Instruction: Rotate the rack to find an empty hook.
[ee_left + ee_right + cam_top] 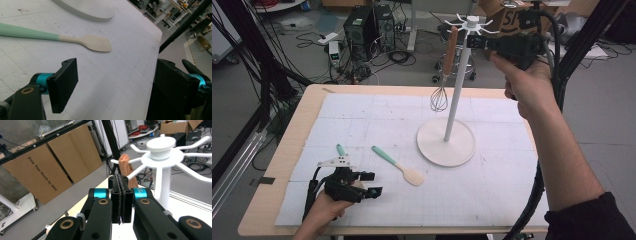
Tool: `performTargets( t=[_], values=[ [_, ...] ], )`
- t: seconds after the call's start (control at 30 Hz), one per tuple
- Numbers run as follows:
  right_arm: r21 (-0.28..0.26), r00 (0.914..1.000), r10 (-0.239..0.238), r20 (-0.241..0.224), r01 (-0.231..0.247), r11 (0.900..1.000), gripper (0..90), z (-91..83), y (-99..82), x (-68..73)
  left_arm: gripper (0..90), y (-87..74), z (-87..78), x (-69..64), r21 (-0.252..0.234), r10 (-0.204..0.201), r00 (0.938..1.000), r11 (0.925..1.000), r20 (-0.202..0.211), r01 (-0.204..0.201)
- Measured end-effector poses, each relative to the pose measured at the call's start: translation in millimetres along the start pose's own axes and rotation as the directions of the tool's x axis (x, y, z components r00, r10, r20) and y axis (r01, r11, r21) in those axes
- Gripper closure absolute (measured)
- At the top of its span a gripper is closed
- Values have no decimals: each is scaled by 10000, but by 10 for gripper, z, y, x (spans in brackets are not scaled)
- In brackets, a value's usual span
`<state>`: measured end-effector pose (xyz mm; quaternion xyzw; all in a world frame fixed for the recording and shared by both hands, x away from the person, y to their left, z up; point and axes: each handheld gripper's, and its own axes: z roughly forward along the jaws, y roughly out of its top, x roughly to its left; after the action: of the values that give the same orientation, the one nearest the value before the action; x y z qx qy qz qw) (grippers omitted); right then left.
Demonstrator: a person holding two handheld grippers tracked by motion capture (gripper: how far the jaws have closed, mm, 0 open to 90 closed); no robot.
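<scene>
In the lower left of the high view we rest our left gripper on the table, jaws spread wide with nothing between them. The spatula lies just up and right of it, flat on the white mat. Its long axis runs diagonally, green handle toward the upper left, cream blade toward the lower right and nearer those jaws. In the left gripper view the blade sits just ahead of the open jaws, apart from them. Our right gripper is up at the top right, beside the crown of the white rack, jaws pressed together and empty. The whisk hangs there from a prong. We judge the left hand far nearer the spatula, so its reach goes forward and slightly right.
</scene>
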<state>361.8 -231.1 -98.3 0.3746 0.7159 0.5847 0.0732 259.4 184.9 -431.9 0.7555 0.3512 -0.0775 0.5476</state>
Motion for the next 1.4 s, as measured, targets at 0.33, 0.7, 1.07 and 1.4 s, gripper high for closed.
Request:
performTargets(
  t=[0.33,0.7,1.07,1.4],
  values=[
    [69,9993,-5,364,3,10000,895,-318,-15,-80,199,-3,10,-9,96,68,10000,9999,62,-68],
    [457,9958,167,904,-209,9987,895,-391,19,-233,199,0,47,-25,193,169,9997,9997,149,-172],
    [739,9961,-88,880,23,9973,895,-168,78,-107,200,-19,23,-18,156,101,9998,9998,142,-103],
    [831,9973,-316,656,261,9962,895,16,108,58,200,-27,1,-8,138,141,9998,9998,136,-143]
  ],
)
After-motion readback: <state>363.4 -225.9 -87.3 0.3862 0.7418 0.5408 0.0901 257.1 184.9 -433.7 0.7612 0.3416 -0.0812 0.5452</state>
